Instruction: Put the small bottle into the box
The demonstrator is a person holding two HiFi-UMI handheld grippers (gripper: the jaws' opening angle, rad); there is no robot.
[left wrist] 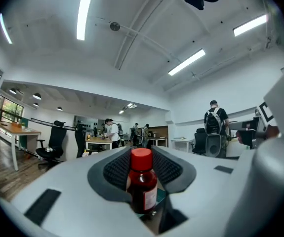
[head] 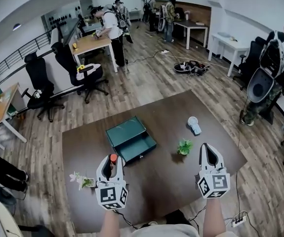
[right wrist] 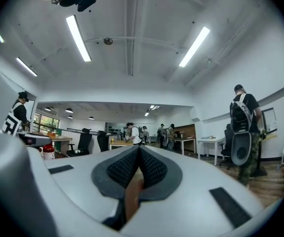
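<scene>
Left claw (head: 113,160), pointing forward, grips the small bottle (left wrist: 142,184) upright (right claw (head: 208,148) clenched, empty)

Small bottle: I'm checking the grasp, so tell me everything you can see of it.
The small bottle is translucent dark red, plastic-looking, with a bright red cap and a pale label. It stands upright between the left gripper's ribbed dark pads, which clamp its sides. In the head view it is just short of the open teal box, not inside.
</scene>
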